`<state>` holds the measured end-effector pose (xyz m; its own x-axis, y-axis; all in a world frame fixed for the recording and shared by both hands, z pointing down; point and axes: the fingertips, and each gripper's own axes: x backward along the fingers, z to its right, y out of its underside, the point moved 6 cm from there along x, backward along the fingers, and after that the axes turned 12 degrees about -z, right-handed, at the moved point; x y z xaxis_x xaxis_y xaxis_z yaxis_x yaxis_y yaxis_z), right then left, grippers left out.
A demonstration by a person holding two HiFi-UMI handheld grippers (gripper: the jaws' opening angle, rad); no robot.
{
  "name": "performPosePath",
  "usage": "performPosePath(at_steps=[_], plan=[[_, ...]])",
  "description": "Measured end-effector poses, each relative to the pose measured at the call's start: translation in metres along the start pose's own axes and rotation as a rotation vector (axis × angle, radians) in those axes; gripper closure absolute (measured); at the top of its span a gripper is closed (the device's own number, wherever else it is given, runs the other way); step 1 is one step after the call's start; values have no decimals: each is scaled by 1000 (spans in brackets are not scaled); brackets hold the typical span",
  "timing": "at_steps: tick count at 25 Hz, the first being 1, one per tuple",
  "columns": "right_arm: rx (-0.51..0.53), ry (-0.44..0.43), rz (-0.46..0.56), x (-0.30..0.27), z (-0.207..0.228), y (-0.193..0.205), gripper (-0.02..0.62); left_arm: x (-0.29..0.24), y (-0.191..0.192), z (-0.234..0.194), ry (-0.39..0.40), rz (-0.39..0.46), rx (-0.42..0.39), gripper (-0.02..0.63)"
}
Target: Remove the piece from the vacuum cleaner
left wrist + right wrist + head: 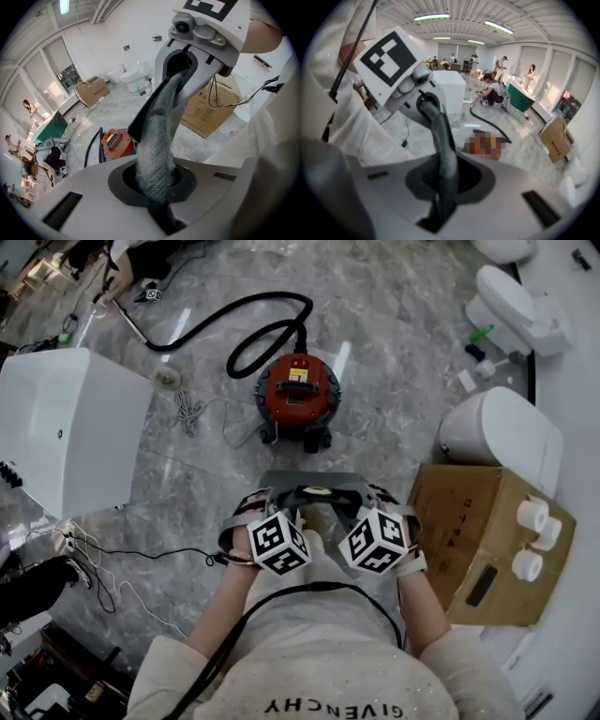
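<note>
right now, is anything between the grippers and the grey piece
Nothing visible: the left gripper and right gripper are both shut on the grey piece, held between them apart from the red vacuum cleaner.

Bright even light; fisheye-warped edges

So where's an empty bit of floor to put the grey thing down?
Bare floor lies between the red vacuum cleaner and the cardboard box. Another patch lies between the white cabinet and the left gripper. Cables crowd the lower left, toilets the right.
</note>
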<state>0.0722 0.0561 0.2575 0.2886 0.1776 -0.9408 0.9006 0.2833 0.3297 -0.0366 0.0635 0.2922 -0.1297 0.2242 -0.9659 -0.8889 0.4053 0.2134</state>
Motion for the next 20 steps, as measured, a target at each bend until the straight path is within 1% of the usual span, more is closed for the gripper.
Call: performPosePath(at_steps=[6,15,20], plan=[[-2,-1,14,16,2,-5,552,18,-5,-5,-21,-4,-16,571],[18,-11,16,39,1,-16,552,42,-6,-8,-12,3,-23,571],[8,-14,19,51,1,-15,552,53,-11,-8,-9,12,-41,571]])
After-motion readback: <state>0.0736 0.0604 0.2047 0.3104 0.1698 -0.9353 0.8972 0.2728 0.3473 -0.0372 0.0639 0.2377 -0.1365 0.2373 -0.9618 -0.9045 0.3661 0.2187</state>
